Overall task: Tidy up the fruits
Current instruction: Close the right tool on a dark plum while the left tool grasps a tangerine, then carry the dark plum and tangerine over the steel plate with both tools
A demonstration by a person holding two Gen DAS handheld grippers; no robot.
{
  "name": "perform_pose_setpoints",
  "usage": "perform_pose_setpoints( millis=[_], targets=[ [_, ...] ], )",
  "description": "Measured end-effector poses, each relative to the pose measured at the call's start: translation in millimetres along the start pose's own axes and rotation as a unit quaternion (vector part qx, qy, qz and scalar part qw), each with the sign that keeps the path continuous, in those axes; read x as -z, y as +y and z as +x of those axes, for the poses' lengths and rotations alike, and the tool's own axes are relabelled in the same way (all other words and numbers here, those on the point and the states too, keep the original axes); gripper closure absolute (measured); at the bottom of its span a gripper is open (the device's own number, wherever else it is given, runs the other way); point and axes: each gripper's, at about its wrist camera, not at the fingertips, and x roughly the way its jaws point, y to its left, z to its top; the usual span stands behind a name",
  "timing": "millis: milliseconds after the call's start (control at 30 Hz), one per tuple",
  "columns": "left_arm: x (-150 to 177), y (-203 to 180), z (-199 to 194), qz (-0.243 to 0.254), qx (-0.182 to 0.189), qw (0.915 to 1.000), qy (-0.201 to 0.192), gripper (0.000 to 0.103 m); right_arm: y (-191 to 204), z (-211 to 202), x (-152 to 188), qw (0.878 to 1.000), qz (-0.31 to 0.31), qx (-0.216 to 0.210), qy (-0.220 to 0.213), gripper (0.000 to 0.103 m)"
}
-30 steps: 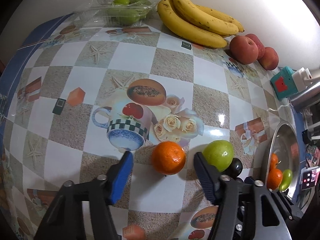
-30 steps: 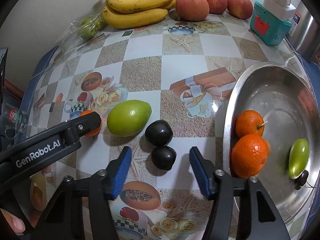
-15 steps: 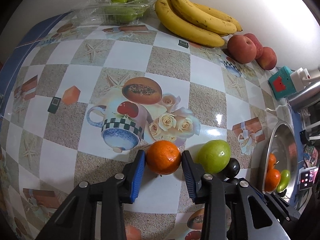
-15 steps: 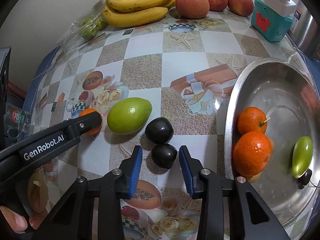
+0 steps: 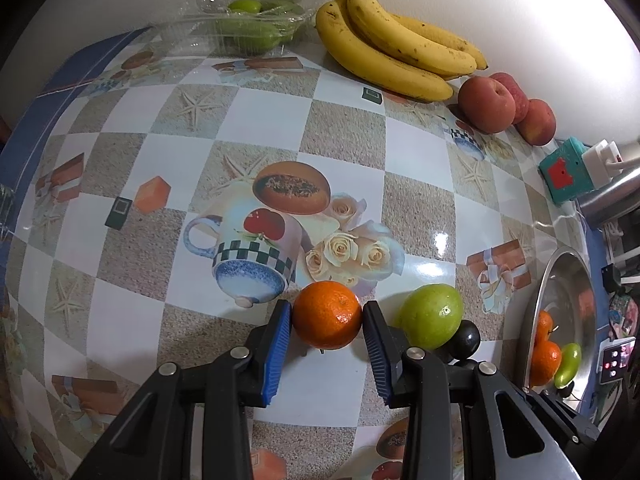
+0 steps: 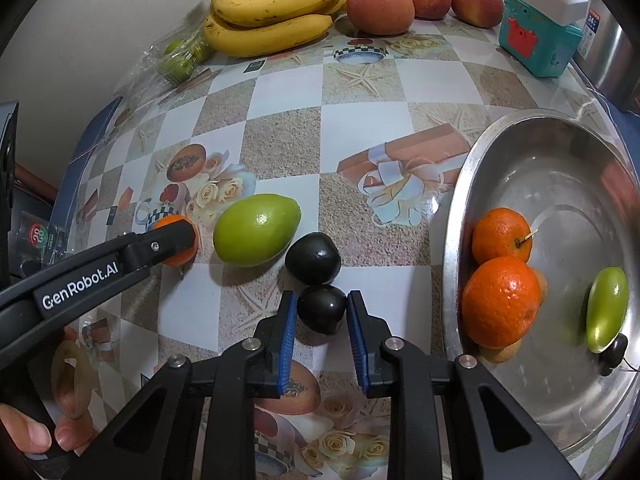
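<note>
The left gripper (image 5: 326,322) has its jaws closed on an orange (image 5: 327,315); the right gripper (image 6: 322,322) has its jaws closed on a dark plum (image 6: 321,307), both on the tabletop (image 5: 348,152).

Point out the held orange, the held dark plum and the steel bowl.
orange (image 5: 326,315): left wrist view, centre of its peel.
dark plum (image 6: 321,307): right wrist view, its top.
steel bowl (image 6: 560,184): right wrist view, bare inner wall.

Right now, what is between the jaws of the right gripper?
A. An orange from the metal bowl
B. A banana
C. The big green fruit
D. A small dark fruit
D: in the right wrist view the blue pads of the right gripper press on both sides of a small dark fruit that sits on the table, while the big green fruit lies free farther away to its left.
</note>
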Motion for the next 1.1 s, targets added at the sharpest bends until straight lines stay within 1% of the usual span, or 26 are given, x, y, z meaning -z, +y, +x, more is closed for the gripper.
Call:
perform_pose_setpoints(
  millis=[367, 867, 1100],
  targets=[
    [0, 1, -8, 0.000, -0.007, 0.9999, -0.013, 0.064, -1, -15, -1, 1.000, 0.002, -0.016, -0.009, 0.077],
    [-7, -5, -41, 0.001, -0.013, 0.9982, -0.058, 0.064, -6, -53, -8, 0.997, 0.016, -0.035, -0.066, 0.077],
    [-6, -11, -43, 0.003, -0.003, 0.9983, -0.059, 0.064, -25, -59, -9, 0.996, 0.039, -0.032, -0.077, 0.077]
  ],
)
